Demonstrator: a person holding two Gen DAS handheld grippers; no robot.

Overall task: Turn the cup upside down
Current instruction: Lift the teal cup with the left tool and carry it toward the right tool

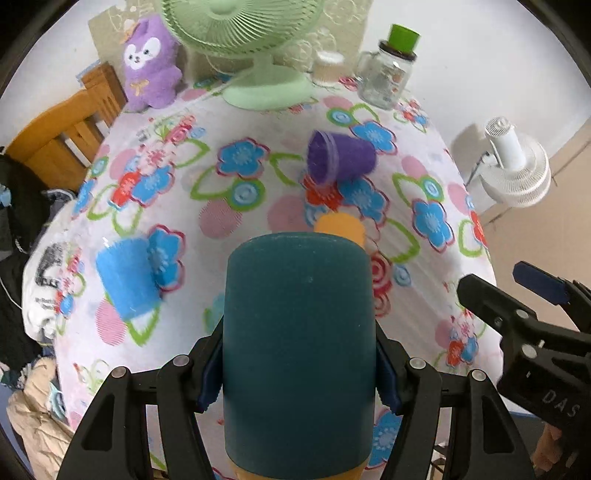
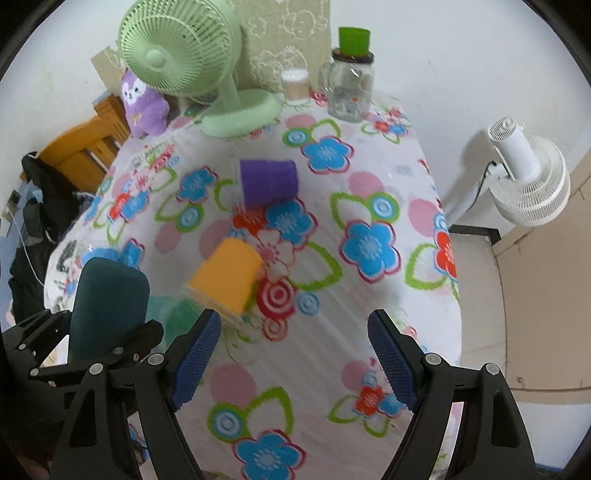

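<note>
White walls, wooden chair [image 1: 62,133], white floor fan [image 2: 528,177], floral-clothed table [image 2: 369,177].

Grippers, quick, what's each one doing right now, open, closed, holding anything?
Left gripper: shut on the dark teal cup, held above the table.
Right gripper: open, holding nothing, its jaws spread over the flowered tablecloth.

Both wrist views look forward and down across the floral tablecloth [image 1: 258,155] toward the green desk fan [image 1: 255,33] at the table's far edge. The left wrist camera sits closest to its own load: a dark teal cup [image 1: 299,354] fills the lower middle of its picture. The right wrist camera looks from a spot to the right of it (the same teal cup [image 2: 107,310] shows at its lower left). Both views share the fan [image 2: 177,48], the purple cup [image 1: 340,157] [image 2: 269,181] nearer than the fan, and the orange cup [image 2: 225,275].
</note>
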